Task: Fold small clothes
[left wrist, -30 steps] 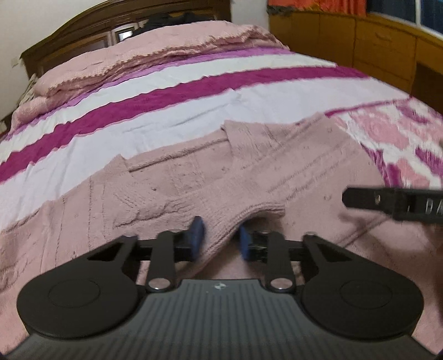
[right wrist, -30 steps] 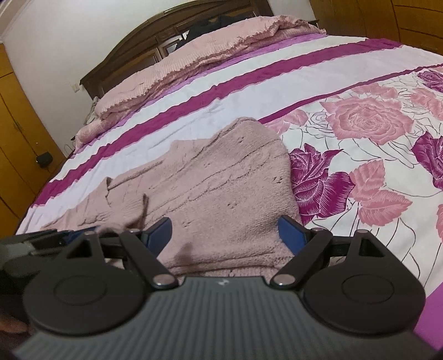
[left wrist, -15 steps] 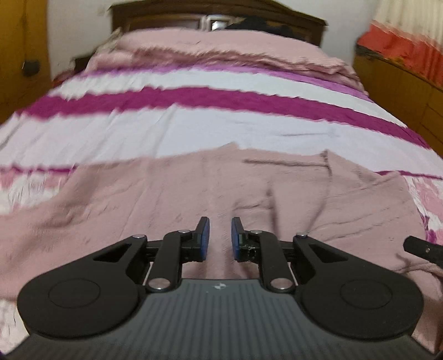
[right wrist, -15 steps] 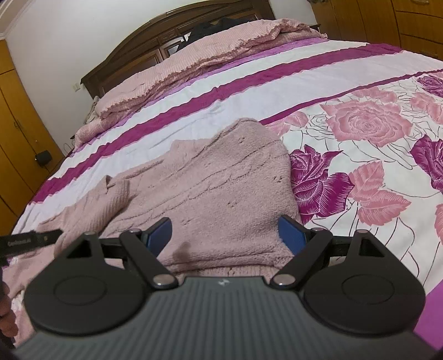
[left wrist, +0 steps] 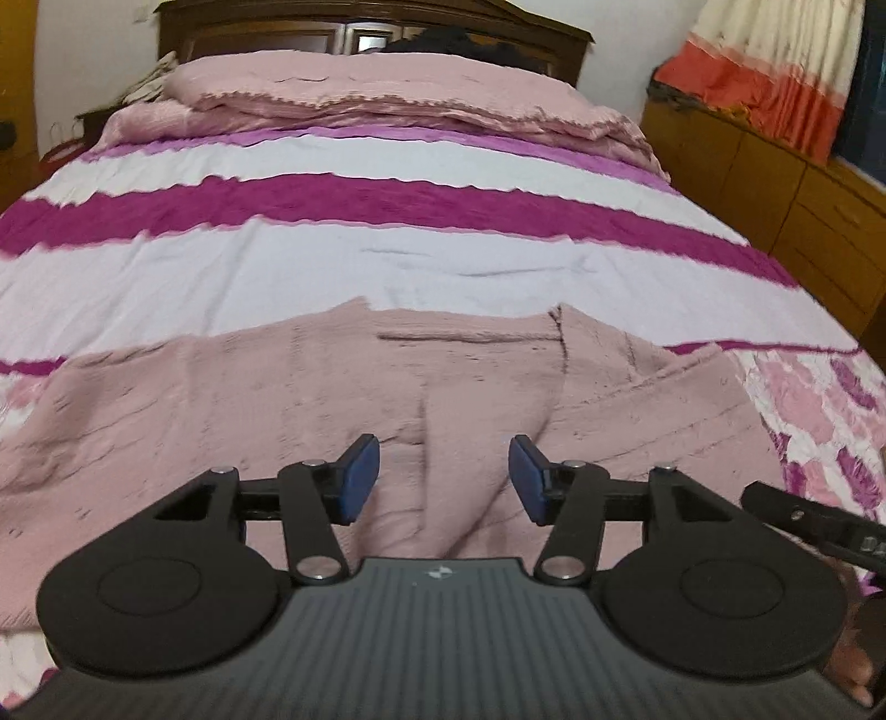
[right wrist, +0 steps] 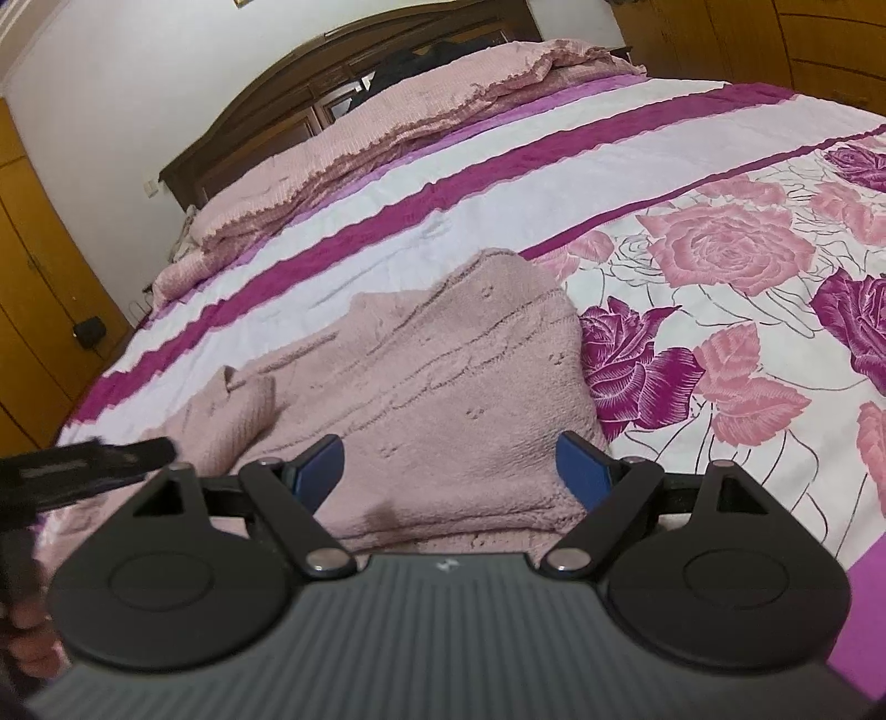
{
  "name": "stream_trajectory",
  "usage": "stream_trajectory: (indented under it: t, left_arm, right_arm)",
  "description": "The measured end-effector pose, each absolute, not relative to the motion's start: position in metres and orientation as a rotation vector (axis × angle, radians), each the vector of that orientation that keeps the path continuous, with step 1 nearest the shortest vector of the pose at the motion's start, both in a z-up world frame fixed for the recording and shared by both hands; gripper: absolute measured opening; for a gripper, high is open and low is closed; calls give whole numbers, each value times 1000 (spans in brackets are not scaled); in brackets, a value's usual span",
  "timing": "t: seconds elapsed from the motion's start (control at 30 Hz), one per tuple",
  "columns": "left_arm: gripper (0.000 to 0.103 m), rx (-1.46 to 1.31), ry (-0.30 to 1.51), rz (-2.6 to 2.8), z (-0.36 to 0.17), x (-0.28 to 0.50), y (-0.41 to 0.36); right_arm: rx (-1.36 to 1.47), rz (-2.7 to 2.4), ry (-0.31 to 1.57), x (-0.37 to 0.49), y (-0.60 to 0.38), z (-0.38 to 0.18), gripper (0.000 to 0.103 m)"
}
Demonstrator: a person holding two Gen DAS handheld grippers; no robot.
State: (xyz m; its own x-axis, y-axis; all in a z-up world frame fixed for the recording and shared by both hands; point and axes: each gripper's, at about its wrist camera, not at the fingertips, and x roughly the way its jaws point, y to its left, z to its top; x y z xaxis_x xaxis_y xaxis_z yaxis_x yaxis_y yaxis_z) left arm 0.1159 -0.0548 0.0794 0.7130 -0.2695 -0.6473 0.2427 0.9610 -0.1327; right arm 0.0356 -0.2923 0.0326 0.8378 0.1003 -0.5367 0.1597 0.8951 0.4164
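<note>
Your left gripper (left wrist: 444, 479) is spreading, its jaws having just been opening off the pink sweater (left wrist: 387, 399), nothing between them. Your right gripper (right wrist: 449, 471) is hovering wide open low in the frame; that fold looks laid.

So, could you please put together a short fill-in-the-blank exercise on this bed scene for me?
1. The knitted sweater lying on the bed is pale ____.
2. In the right wrist view, the bedspread beside the sweater is printed with ____.
3. The left hand-held gripper holds ____ between its blue pads.
4. The headboard behind the pillows is made of dark ____.

Missing words: pink; roses; nothing; wood.
</note>
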Motion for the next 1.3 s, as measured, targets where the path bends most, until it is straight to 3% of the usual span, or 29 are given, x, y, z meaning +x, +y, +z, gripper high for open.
stream_trajectory:
  t: [0.23, 0.27, 0.33, 0.43, 0.73, 1.0, 1.13, 1.3]
  left_arm:
    - [58, -54, 787, -290, 50, 144, -76]
    - [55, -42, 776, -285, 49, 145, -79]
    - [24, -2, 747, -294, 51, 142, -84]
    - [18, -2, 705, -304, 58, 135, -80]
    - [17, -91, 580, -159, 93, 107, -18]
    - [20, -183, 689, 0, 67, 94, 45]
    - [46, -205, 755, 53, 54, 88, 63]
    - [55, -171, 723, 110, 59, 78, 83]
  right_arm:
    - [472, -40, 574, 32, -293, 29, 85]
    - [473, -40, 571, 31, -293, 28, 85]
    - [469, -37, 568, 30, -293, 29, 85]
    - [470, -38, 568, 31, -294, 28, 84]
    - [471, -45, 568, 31, -292, 28, 85]
    - [459, -46, 571, 30, -289, 30, 85]
    - [457, -44, 572, 28, -289, 31, 85]
    - [453, -47, 574, 28, -287, 30, 85]
